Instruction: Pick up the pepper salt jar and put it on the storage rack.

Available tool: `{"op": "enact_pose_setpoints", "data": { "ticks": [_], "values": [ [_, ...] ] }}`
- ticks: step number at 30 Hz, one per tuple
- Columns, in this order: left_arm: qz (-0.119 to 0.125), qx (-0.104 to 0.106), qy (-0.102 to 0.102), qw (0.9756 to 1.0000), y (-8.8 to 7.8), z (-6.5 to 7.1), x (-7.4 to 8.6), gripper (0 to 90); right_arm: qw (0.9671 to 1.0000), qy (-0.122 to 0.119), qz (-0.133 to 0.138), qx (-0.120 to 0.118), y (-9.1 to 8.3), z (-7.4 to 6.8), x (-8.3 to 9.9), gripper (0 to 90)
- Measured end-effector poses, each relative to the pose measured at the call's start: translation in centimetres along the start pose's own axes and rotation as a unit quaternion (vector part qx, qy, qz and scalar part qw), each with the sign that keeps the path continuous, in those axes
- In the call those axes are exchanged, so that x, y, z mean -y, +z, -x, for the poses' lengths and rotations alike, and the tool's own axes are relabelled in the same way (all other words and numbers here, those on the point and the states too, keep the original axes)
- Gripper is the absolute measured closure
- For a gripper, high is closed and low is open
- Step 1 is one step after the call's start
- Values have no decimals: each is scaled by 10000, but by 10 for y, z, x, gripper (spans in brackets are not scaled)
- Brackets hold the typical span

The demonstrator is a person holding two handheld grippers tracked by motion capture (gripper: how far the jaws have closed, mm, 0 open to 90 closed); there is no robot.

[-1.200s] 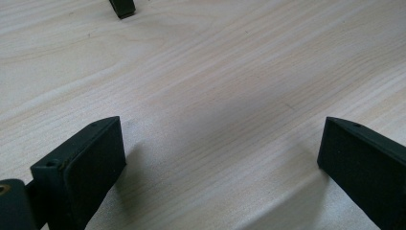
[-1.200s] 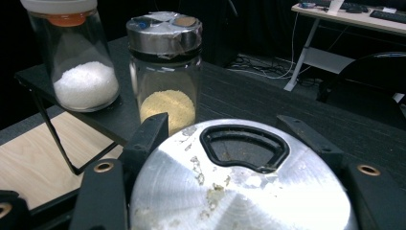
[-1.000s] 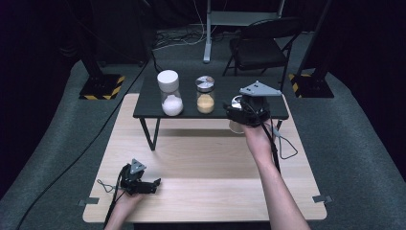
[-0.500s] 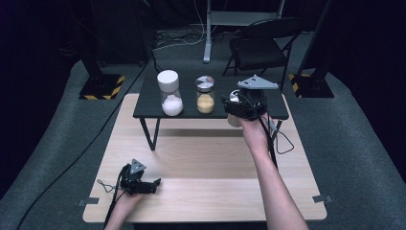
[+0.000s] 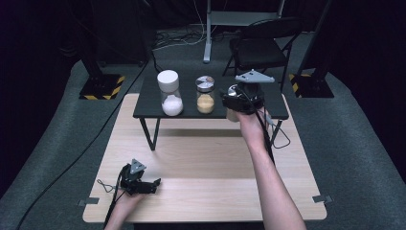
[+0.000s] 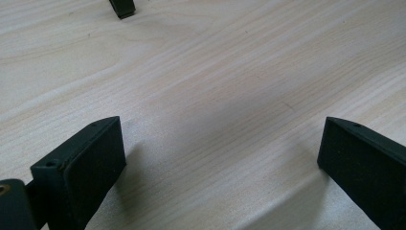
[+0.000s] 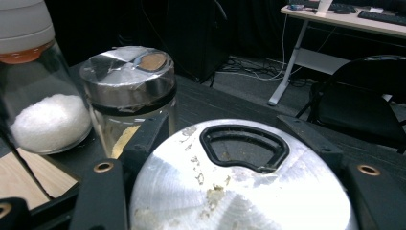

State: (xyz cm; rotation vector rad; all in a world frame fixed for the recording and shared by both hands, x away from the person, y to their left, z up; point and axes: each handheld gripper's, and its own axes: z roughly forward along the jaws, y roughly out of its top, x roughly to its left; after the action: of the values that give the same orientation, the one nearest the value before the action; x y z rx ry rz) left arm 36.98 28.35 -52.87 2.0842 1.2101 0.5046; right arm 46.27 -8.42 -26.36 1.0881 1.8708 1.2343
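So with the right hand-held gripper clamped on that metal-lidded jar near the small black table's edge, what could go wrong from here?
1. The right hand-held gripper grips the jar around its smooth metal lid; it might slip.
2. The amber-filled jar stands close beside it; a sideways swing could knock it.
3. The lid's shaker opening looks open; tilting may spill.

The left gripper (image 5: 152,183) rests low with fingers (image 6: 86,167) spread, while the right gripper (image 5: 229,99), arm outstretched, is clamped.

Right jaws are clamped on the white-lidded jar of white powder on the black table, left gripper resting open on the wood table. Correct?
Not quite. The right gripper is clamped on a metal-lidded shaker jar, as the right gripper view shows; the white-lidded jar stands apart. The left gripper does rest open on the wood table.
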Motion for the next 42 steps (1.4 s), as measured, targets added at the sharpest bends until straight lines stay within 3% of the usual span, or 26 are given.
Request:
{"op": "enact_pose_setpoints", "data": {
  "ticks": [24, 42],
  "values": [
    [3, 8, -8, 10000, 0, 0, 0, 21, 9996, 196, -2, 223, 20, 11, -5, 370],
    [3, 11, -6, 10000, 0, 0, 0, 21, 9991, 335, -74, 263, 32, 19, -1, 369]
  ]
}}
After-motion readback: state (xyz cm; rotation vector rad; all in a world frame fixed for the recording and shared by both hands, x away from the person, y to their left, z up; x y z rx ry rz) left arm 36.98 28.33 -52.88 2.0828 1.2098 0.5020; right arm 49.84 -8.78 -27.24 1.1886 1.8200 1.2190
